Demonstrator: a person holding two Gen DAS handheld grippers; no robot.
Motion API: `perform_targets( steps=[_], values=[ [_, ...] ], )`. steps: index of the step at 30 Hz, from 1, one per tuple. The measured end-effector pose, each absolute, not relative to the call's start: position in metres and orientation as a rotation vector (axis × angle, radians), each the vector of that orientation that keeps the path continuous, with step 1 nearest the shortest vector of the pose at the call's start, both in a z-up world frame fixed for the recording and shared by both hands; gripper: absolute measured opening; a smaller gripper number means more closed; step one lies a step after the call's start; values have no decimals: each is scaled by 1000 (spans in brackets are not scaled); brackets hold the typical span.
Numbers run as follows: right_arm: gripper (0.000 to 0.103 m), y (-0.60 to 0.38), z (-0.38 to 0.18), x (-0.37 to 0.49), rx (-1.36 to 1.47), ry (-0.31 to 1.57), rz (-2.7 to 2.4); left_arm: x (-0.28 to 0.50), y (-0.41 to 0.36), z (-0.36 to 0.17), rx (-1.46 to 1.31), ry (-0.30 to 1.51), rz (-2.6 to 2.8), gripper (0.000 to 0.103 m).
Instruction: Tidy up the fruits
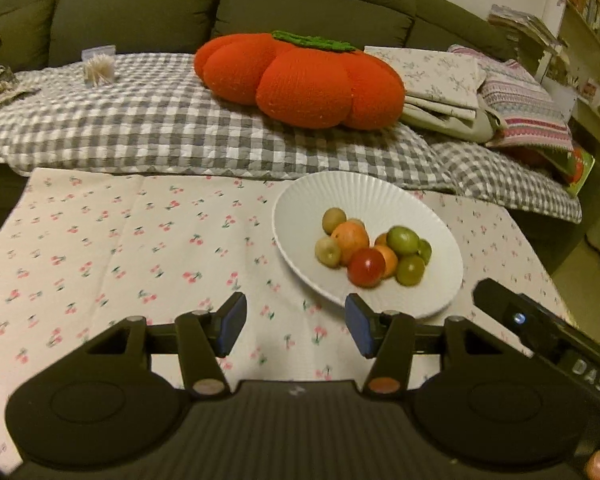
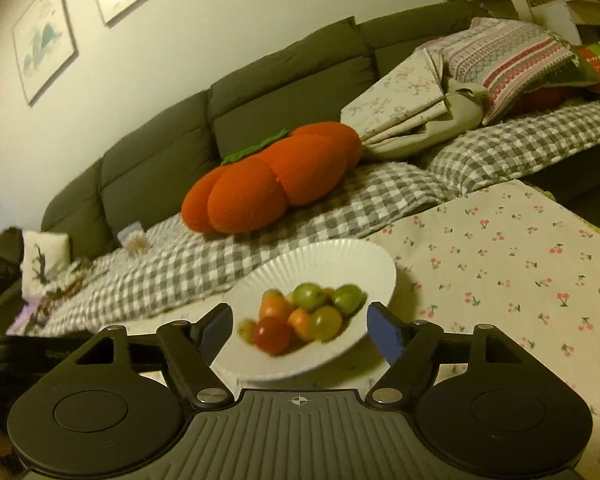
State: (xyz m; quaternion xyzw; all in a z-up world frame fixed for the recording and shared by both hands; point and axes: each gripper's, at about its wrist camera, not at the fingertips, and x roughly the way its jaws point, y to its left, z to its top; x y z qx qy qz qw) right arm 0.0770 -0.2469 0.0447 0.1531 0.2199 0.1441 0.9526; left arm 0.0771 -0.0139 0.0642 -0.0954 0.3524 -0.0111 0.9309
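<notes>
A white ribbed plate stands on the cherry-print cloth and holds several small fruits: a red one, orange ones and green ones. My left gripper hovers open over the cloth just left of and in front of the plate, nothing between its blue pads. The black body of the right gripper enters that view at the right. In the right wrist view the same plate lies straight ahead, and my right gripper is open in front of the fruit pile, holding nothing.
A sofa behind the table carries a grey checked blanket, a big orange pumpkin cushion, folded cloths and a small box of toothpicks. Two pictures hang on the wall. The cherry-print cloth spreads left of the plate.
</notes>
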Motion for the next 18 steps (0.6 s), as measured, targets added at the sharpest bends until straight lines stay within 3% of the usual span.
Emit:
perform_targets(
  steps=[5, 9, 13, 18],
  values=[
    [75, -242, 57, 60, 259, 467, 317, 42, -18, 72, -158, 718, 11, 59],
    [82, -243, 73, 41, 206, 459, 342, 21, -16, 79, -152, 723, 49, 62],
    [90, -245, 86, 24, 182, 453, 373, -4, -13, 87, -158, 713, 96, 78],
    [94, -238, 92, 9, 85, 454, 366, -17, -16, 90, -147, 706, 105, 86]
  ],
)
